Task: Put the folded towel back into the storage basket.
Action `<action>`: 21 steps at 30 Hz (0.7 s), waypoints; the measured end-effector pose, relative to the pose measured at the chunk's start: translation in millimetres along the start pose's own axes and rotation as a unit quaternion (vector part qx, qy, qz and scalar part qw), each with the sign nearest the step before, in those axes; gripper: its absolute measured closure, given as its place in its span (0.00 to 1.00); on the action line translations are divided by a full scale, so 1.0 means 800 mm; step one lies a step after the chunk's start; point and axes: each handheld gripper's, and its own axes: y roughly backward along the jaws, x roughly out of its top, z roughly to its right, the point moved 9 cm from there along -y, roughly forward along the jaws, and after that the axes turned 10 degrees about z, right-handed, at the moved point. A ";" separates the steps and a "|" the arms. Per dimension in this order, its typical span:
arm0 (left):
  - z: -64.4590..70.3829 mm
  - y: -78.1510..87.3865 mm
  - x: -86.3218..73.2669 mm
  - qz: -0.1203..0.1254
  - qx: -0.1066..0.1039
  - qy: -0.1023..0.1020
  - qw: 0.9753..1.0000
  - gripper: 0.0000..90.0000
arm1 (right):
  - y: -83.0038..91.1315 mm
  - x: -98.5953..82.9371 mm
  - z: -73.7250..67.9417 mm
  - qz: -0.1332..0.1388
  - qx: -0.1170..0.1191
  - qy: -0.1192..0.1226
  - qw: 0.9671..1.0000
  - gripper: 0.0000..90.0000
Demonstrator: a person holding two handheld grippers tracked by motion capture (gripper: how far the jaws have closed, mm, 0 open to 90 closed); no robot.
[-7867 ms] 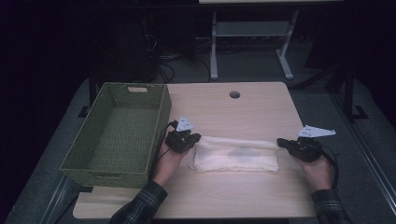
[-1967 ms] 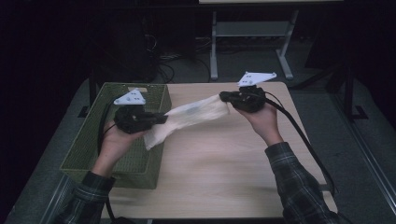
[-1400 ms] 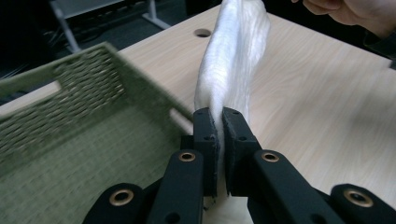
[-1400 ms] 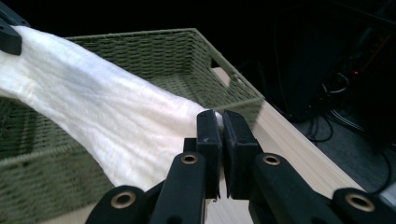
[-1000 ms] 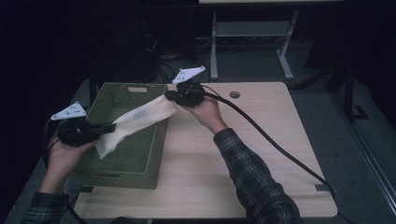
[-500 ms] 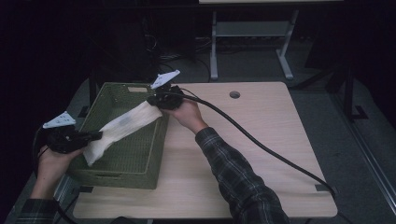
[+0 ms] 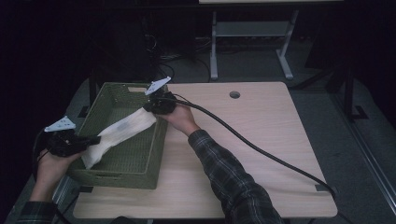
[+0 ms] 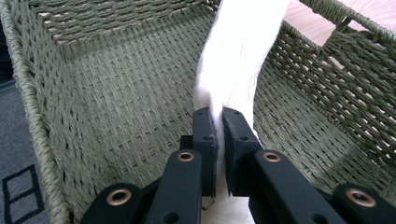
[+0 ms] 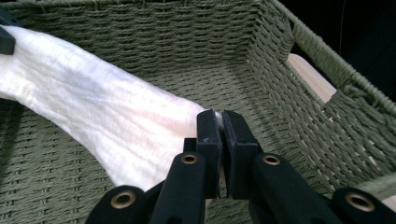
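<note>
My left gripper (image 7: 93, 139) and right gripper (image 7: 150, 107) each clench the cloth (image 7: 122, 130) above the basket (image 7: 154, 154); the high view adds the bench (image 7: 261, 140).

Left gripper (image 7: 88, 139) at near left, held low in the left hand (image 7: 49, 164), jaws pinched tight, pointing right. Right gripper (image 7: 148, 108) farther off, right hand (image 7: 180, 116) behind it, plaid-sleeved forearm (image 7: 219, 170) reaching in from near right, jaws also pinched tight, pointing left. Grippers well apart.
</note>
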 end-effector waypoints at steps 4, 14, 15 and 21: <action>-0.002 0.000 0.001 0.002 0.010 -0.001 1.000 0.84 | -0.005 -0.005 0.002 -0.003 0.001 -0.004 1.000 0.96; -0.001 0.002 0.011 0.024 0.019 0.001 1.000 0.54 | -0.019 -0.014 0.012 -0.022 -0.006 -0.004 1.000 0.96; 0.000 0.002 0.012 0.027 0.019 0.000 0.999 0.54 | -0.020 -0.013 0.013 -0.023 -0.007 -0.004 1.000 0.96; 0.005 0.001 0.020 0.034 0.016 0.003 0.999 0.50 | -0.020 -0.003 0.020 -0.005 -0.018 -0.019 1.000 0.76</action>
